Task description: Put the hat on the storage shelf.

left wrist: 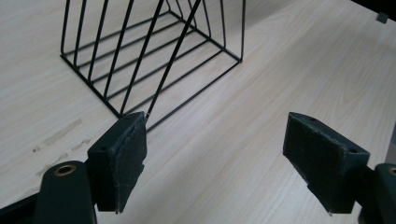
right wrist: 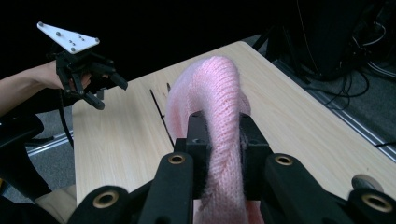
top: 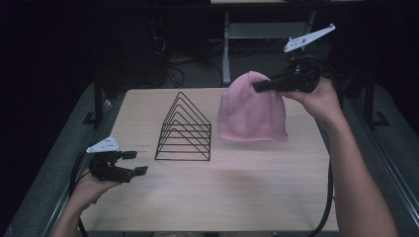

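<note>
The right gripper [top: 257,87] is clamping the crown of the pink knit hat [top: 253,111], which is hanging above the table [top: 237,192] beside the wire rack [top: 184,129]. The left gripper [top: 139,163] is waiting with jaws apart. Lowering the hat slowly over the rack's peak would be keeping it from snagging. The rack's 5 or so slots are holding nothing.

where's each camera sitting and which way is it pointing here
High view: above the person's side, looking forward and down on the table; both forearms, left gripper, right gripper holding the pink hat.
Left gripper view: rides the left gripper, looking along its open fingers at the wire rack.
Right gripper view: rides the right gripper, its fingers clamping the hat, facing the left hand.
Shared: rack and table in the high and left gripper views.
</note>
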The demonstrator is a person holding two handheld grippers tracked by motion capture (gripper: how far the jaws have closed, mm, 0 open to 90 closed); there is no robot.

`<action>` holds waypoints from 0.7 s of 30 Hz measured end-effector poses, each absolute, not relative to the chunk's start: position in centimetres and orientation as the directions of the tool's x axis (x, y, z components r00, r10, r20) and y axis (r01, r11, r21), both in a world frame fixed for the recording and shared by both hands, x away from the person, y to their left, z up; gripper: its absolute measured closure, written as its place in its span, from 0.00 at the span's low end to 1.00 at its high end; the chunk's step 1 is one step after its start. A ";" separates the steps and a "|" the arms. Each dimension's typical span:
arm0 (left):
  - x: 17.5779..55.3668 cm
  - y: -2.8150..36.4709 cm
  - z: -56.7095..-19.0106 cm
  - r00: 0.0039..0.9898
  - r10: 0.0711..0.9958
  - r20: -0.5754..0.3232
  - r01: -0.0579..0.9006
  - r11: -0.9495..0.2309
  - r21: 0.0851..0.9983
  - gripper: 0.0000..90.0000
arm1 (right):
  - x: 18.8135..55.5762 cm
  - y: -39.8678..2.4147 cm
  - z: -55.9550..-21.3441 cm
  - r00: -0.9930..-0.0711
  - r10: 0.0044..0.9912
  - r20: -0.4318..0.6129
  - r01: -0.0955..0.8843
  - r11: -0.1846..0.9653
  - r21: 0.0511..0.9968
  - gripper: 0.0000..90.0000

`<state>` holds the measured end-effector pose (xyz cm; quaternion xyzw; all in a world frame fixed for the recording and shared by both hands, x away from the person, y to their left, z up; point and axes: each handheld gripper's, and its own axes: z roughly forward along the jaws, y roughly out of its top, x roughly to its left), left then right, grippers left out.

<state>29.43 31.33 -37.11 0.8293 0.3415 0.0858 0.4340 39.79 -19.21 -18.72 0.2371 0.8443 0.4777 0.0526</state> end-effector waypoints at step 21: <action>30.8 29.7 -31.3 0.820 0.561 -0.110 0.410 -0.443 0.798 0.24 | 39.6 -15.8 -15.3 -0.918 0.387 0.092 0.272 0.444 0.854 0.87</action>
